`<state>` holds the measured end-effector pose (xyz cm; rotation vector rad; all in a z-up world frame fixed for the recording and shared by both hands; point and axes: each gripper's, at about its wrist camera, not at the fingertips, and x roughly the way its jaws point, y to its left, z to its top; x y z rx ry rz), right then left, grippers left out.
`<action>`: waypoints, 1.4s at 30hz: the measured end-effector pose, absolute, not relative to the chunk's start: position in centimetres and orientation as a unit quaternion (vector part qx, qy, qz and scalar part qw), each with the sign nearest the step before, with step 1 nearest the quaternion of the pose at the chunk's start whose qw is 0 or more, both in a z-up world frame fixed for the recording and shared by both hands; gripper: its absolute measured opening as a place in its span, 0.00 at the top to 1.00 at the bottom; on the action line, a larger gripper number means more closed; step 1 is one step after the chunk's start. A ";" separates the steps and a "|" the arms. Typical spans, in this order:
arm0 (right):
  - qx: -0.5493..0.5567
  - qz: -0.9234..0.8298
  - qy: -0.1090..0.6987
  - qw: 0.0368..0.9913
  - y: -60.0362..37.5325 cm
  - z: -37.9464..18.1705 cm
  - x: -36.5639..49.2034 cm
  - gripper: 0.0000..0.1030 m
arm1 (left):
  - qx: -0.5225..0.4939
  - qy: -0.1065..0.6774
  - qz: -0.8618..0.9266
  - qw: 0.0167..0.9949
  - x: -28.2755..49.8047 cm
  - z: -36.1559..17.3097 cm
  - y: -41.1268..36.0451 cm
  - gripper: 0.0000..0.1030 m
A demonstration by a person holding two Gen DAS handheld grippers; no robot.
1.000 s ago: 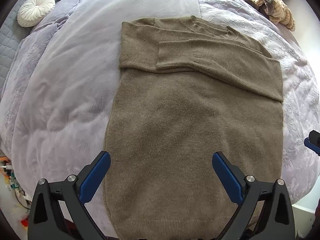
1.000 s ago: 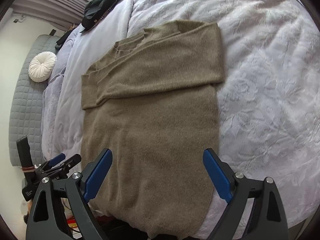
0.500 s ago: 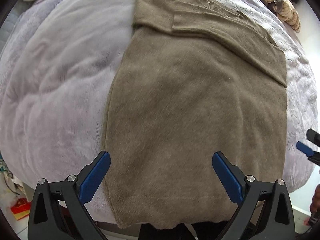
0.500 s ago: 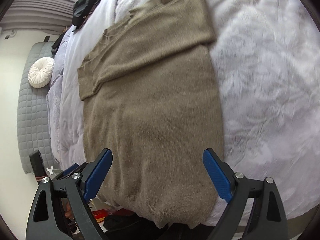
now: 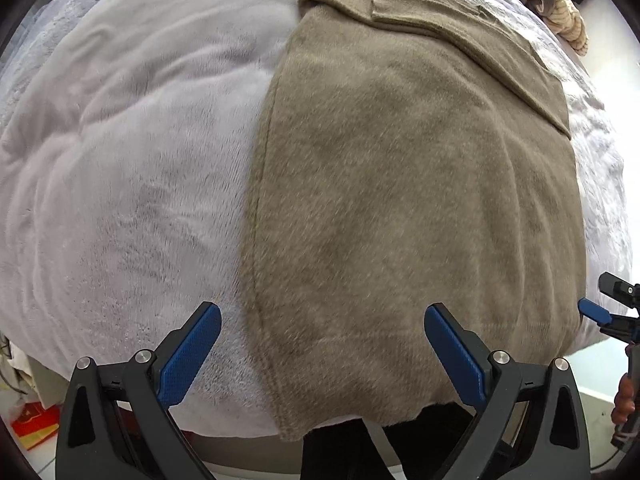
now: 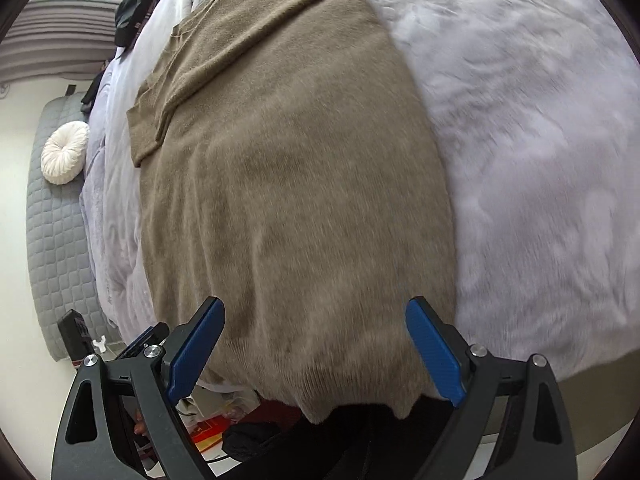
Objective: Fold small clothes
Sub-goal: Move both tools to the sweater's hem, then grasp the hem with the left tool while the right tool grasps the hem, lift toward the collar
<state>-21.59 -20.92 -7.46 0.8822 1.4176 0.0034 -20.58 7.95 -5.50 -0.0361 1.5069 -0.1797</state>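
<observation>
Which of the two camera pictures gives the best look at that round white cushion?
The right wrist view. There the round white cushion lies whole and sharp on the grey quilted pad, left of the brown sweater. The left wrist view shows at most a sliver at its top left edge, too little to identify.

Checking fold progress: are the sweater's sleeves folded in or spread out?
Folded in: both sleeves lie across the sweater chest; its body is still spread flat.

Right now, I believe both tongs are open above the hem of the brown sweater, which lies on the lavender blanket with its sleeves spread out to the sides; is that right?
Not quite: the sleeves are folded across the chest of the brown sweater, as the right wrist view shows. The left tongs and right tongs are open above the hem, on the lavender blanket.
</observation>
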 end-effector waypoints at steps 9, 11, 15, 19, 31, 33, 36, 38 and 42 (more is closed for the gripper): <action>0.435 -0.006 0.594 0.677 -21.8 -7.4 -25.6 0.09 | -0.075 0.697 -0.143 0.699 -22.7 -6.5 10.5 0.01; 0.443 -0.004 0.595 0.671 -21.9 -8.2 -26.6 0.09 | -0.079 0.697 -0.153 0.696 -22.9 -6.5 10.9 0.01; 0.463 0.015 0.596 0.656 -21.3 -10.2 -27.6 0.09 | -0.107 0.700 -0.183 0.682 -22.8 -6.3 11.0 0.01; 0.483 0.031 0.584 0.652 -20.7 -11.6 -27.7 0.09 | -0.116 0.702 -0.202 0.673 -22.6 -6.8 10.1 0.01; 0.550 0.044 0.536 0.639 -20.4 -12.4 -29.1 0.12 | -0.127 0.696 -0.218 0.673 -23.4 -7.0 10.7 0.01; 0.560 0.040 0.532 0.634 -20.4 -12.7 -29.4 0.20 | -0.120 0.694 -0.219 0.675 -23.4 -7.0 10.1 0.04; 0.563 0.033 0.532 0.632 -20.4 -12.8 -29.8 0.53 | -0.088 0.697 -0.203 0.682 -23.5 -7.0 9.2 0.56; 0.553 0.030 0.539 0.635 -20.1 -12.7 -29.8 0.92 | -0.076 0.698 -0.194 0.685 -23.6 -7.2 9.3 0.89; 0.573 0.049 0.511 0.638 -20.3 -11.5 -30.2 0.93 | -0.128 0.683 -0.218 0.686 -23.4 -6.1 10.3 0.89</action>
